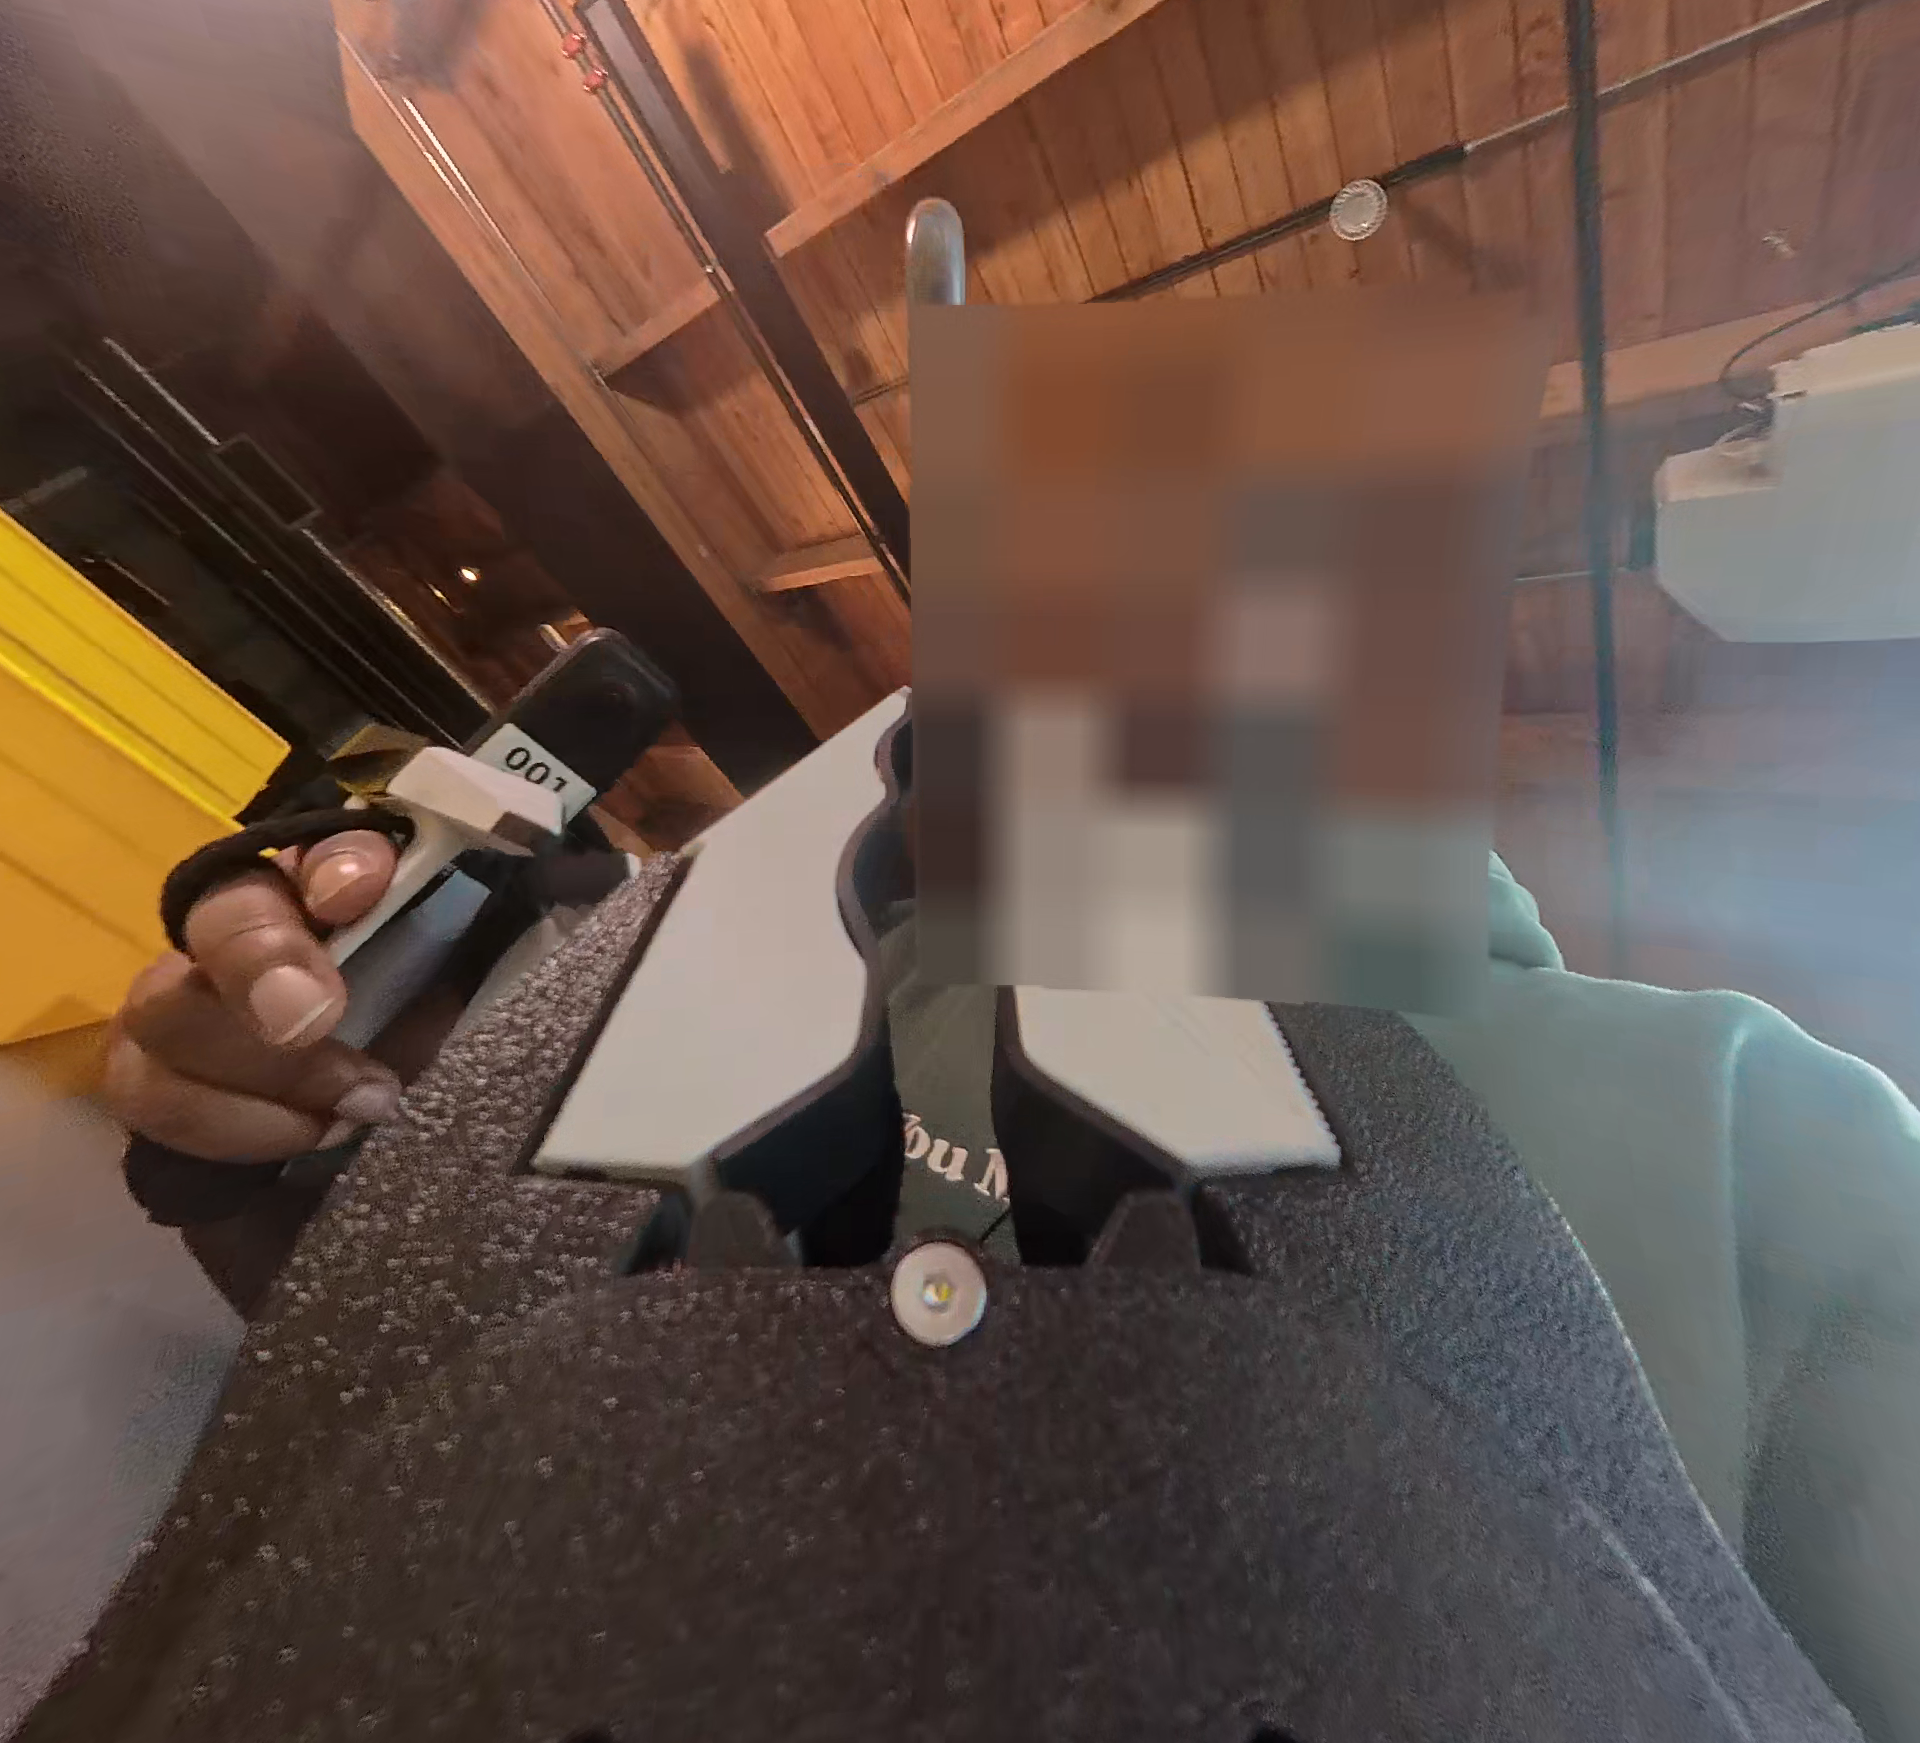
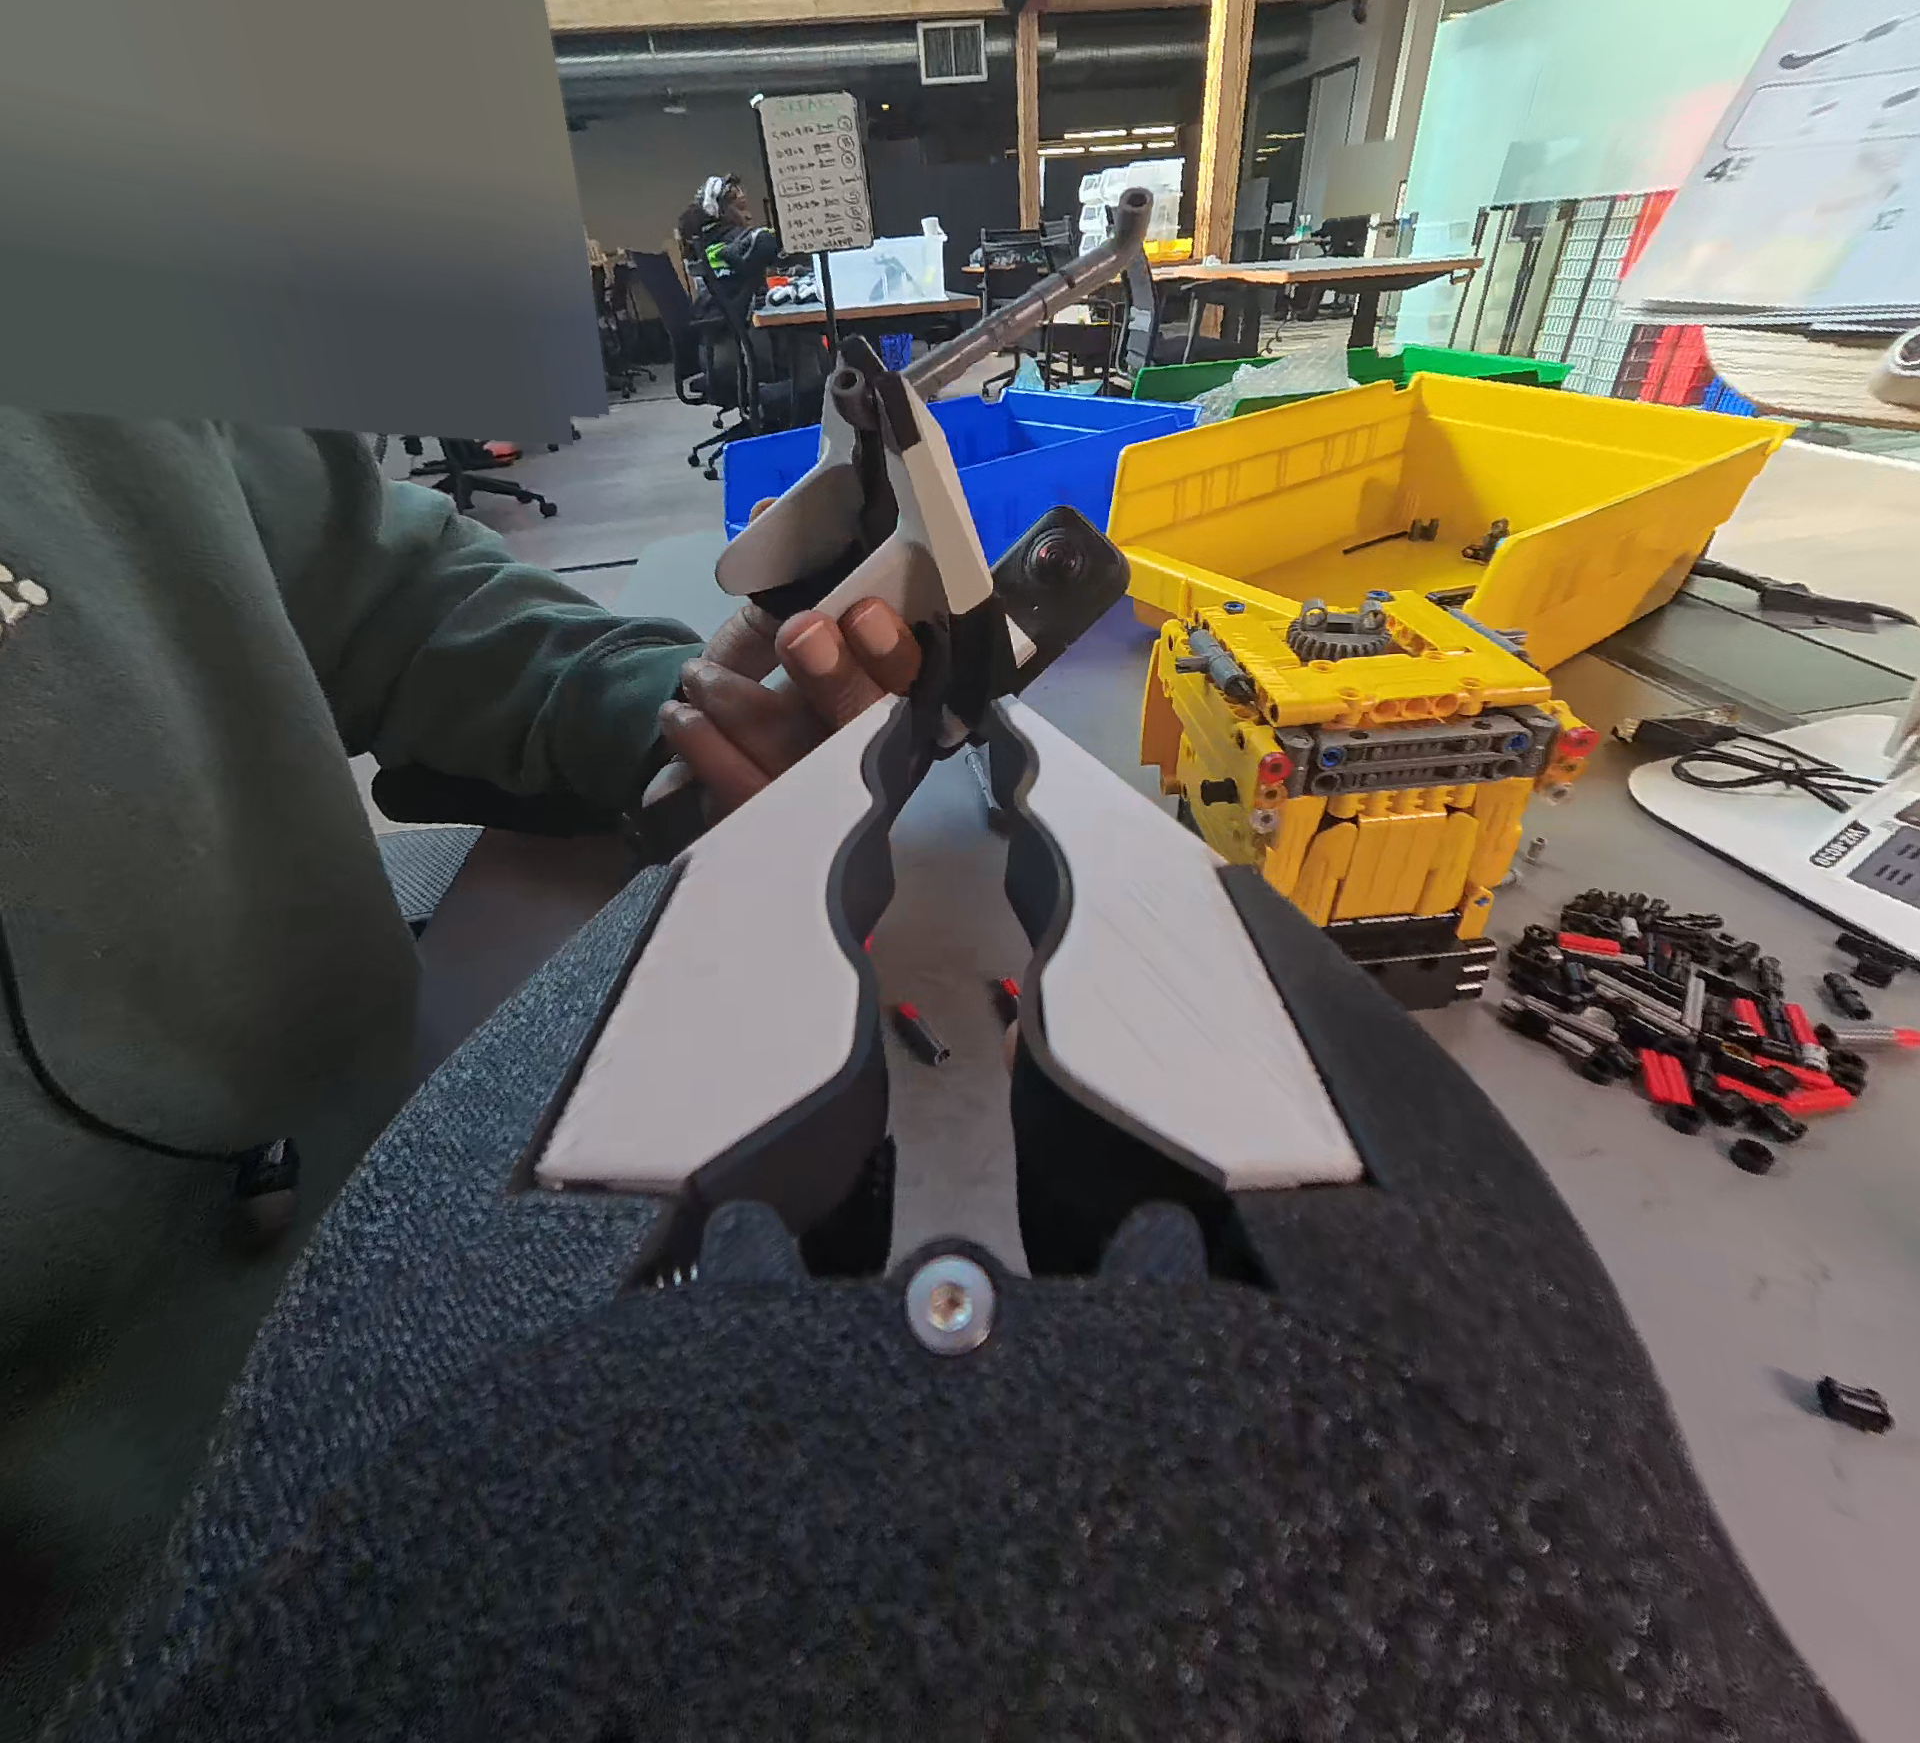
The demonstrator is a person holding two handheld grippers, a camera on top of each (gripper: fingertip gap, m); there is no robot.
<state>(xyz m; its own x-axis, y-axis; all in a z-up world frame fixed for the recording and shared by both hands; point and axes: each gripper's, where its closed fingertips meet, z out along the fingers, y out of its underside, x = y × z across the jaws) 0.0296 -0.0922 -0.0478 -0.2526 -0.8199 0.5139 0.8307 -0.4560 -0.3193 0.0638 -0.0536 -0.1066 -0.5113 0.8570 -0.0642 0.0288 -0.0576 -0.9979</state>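
On the grey tabletop (image 2: 1714,1381) sat the yellow bin (image 2: 1455,467) and the yellow brick truck (image 2: 1351,758). My left tongs (image 2: 868,389) were raised, closed on a bent grey axle assembly (image 2: 1039,301). My right tongs (image 2: 951,758) hung narrowly parted and empty; steadiness mattered over the loose pins (image 2: 1683,1018).

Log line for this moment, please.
left gripper: raised, shut on grey rod | right gripper: tips near left gripper's body, jaws narrow, grip unclear | table: yellow brick model, yellow bin, loose pins
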